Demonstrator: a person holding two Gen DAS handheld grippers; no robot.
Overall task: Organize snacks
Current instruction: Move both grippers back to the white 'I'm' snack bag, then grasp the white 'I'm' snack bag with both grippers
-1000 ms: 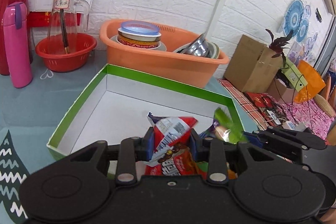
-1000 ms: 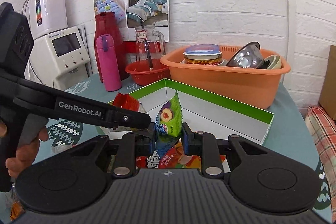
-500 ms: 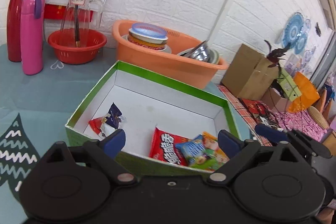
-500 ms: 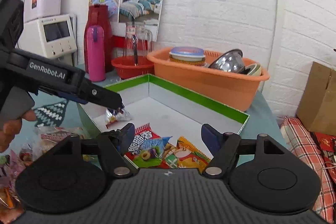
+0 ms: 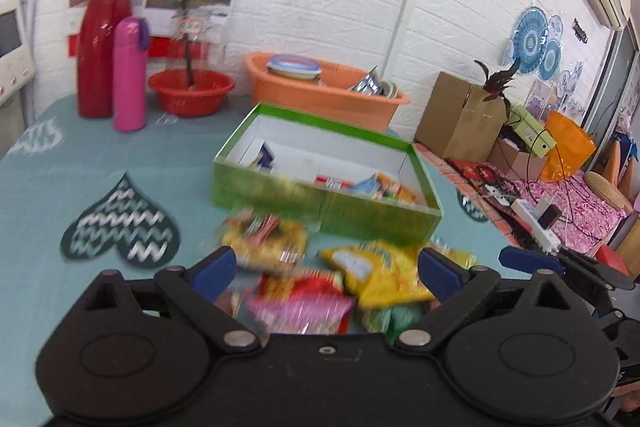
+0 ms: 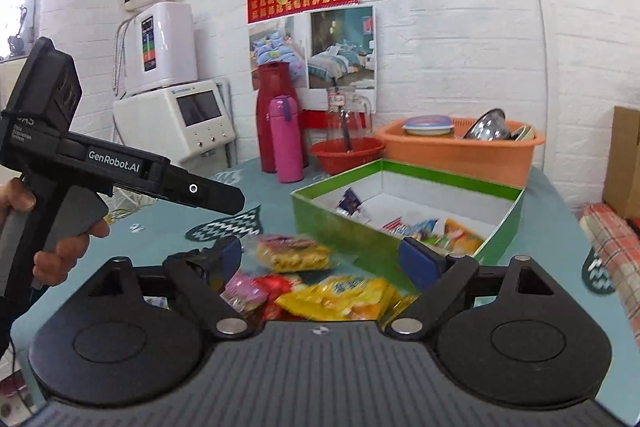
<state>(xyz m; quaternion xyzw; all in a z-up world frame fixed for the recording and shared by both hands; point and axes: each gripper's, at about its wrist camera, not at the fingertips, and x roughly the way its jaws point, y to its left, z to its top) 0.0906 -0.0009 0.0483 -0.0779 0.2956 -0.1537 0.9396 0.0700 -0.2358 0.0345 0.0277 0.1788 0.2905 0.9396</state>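
Both the left gripper and the right gripper are spread wide, nothing held. Loose snack packets are seen low at centre, the green box just above, with several packets inside.

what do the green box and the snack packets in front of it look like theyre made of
Green box: likely cardboard, with thin straight walls, a plain white inside and a printed, slightly glossy green outside. Snack packets: seemingly thin plastic or foil film, with crinkled, shiny printed surfaces; motion blur leaves the exact material open.
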